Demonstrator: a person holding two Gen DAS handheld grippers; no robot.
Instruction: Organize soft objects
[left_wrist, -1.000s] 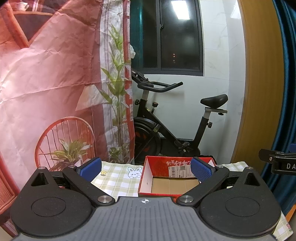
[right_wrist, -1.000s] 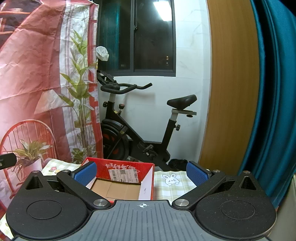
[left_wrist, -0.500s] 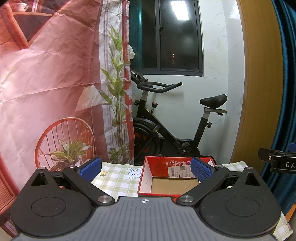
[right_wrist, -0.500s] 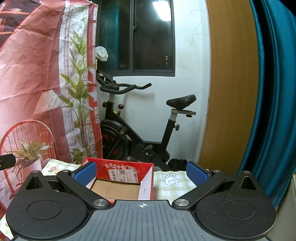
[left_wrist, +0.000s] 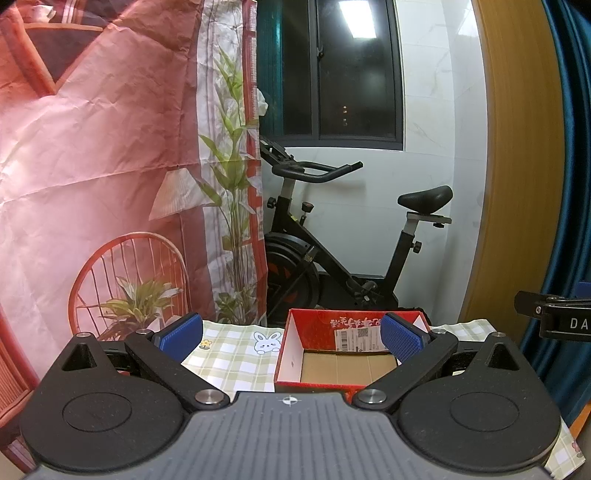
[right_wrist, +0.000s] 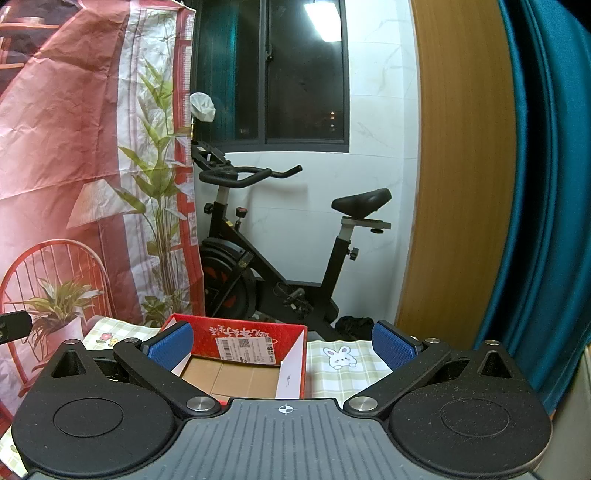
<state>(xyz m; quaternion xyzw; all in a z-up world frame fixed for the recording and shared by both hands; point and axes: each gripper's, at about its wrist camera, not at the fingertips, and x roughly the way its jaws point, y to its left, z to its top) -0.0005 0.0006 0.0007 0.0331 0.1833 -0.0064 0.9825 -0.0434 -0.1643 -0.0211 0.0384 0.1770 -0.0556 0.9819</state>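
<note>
An open red cardboard box (left_wrist: 347, 325) with a bare brown floor stands on a green checked tablecloth (left_wrist: 236, 354). It also shows in the right wrist view (right_wrist: 243, 339). My left gripper (left_wrist: 291, 338) is open and empty, held above the box's near left side. My right gripper (right_wrist: 282, 345) is open and empty, above the box's near right side. No soft objects are in view.
A black exercise bike (left_wrist: 332, 258) stands behind the table by a white wall. A pink printed backdrop (left_wrist: 92, 147) hangs at the left. A wooden panel (right_wrist: 458, 166) and teal curtain (right_wrist: 546, 184) are at the right. The other gripper's body (left_wrist: 554, 321) shows at the right edge.
</note>
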